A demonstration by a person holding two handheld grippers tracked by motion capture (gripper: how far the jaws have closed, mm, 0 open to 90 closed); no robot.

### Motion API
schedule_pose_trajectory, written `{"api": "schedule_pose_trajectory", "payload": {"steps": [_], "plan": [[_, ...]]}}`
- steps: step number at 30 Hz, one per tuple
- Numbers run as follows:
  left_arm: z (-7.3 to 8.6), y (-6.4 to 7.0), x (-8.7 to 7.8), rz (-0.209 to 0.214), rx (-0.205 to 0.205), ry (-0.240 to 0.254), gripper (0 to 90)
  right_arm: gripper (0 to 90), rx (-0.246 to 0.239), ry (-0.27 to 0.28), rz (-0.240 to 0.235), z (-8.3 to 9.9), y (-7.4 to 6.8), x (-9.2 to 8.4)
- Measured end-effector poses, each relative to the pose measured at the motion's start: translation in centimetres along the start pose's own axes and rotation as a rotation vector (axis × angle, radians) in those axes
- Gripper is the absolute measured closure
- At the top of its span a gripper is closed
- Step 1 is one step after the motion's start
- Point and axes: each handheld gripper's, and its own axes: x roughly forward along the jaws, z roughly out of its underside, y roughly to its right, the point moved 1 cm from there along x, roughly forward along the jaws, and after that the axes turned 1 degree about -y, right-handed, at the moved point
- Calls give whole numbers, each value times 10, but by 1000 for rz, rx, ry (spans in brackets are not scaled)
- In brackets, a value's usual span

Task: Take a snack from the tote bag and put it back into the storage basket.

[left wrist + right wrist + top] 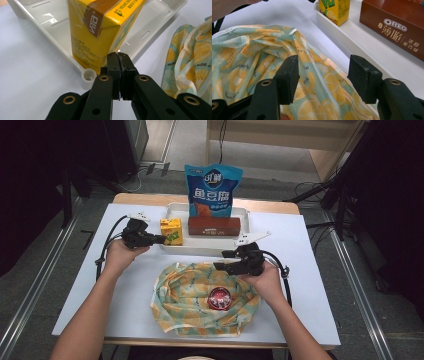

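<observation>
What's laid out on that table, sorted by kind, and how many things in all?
Snack packs: 3, namely the blue bag, the yellow drink carton and the brown Oreo box
White trays: 1
Lemon-print cloth bags: 1
Round red-and-black items on the cloth: 1
Total: 6

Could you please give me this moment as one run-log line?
left gripper: shut, at yellow carton | right gripper: open over lemon-print bag | tray: carton inside

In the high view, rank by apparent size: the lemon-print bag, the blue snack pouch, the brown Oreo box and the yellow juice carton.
Largest to smallest:
1. lemon-print bag
2. blue snack pouch
3. brown Oreo box
4. yellow juice carton
The pouch stands upright, facing the camera, which flatters it.
</observation>
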Motion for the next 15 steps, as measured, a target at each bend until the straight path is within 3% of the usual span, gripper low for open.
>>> {"api": "schedule_pose_trajectory", "payload": {"steps": [8,15], "plan": [[1,-1,1,3,-6,-2,880,430,-1,4,2,0,-1,-3],[1,0,-3,40,-19,9,845,432,-2,9,-15,2,-10,-7]]}}
